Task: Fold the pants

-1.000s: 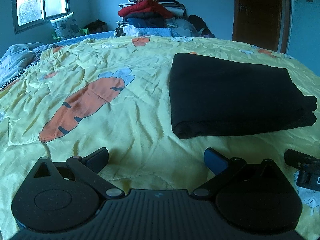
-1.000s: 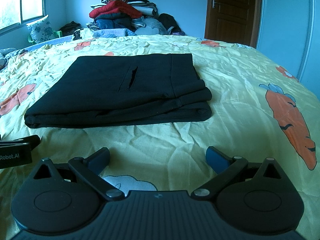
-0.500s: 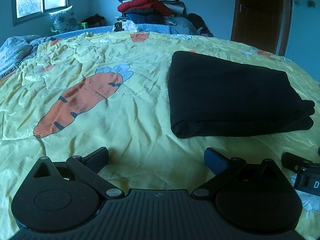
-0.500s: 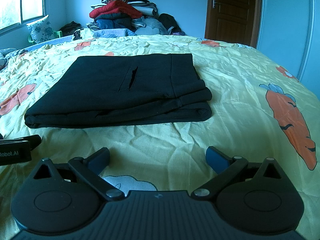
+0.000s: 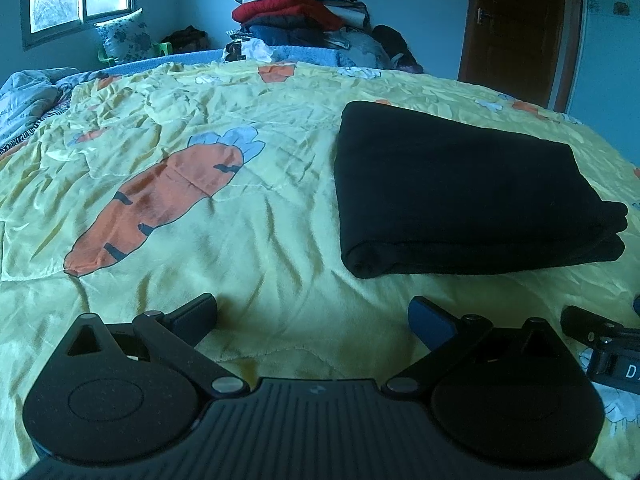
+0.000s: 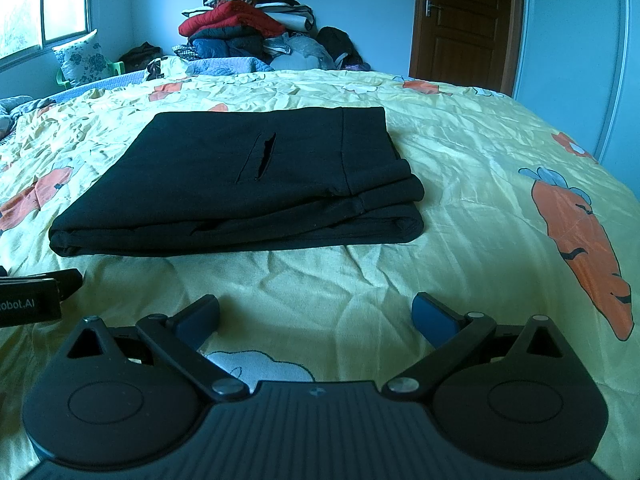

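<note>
Now we compare with a second ago and find little moved: the pants (image 6: 240, 184) lie in the same flat, layered rectangle on the bedspread (image 6: 480, 184), and only the left wrist view has drifted a touch, the room tilting and swinging back while the right view sits almost fixed. Our left gripper (image 5: 312, 320) hovers low over the yellow cloth with its fingers spread wide and nothing between them; our right gripper (image 6: 316, 316) does the same, jaws apart and empty. Both rest short of the pants, near the closest folded edge but not touching it, the left one off toward its left corner. Each gripper shows at the margin of the other's view. We read this as the fold being finished: the stack is squared, the pocket slit (image 6: 264, 156) faces up, the waistband end lies to the right, and no loose leg trails out. We judge nothing remains but to stay clear
</note>
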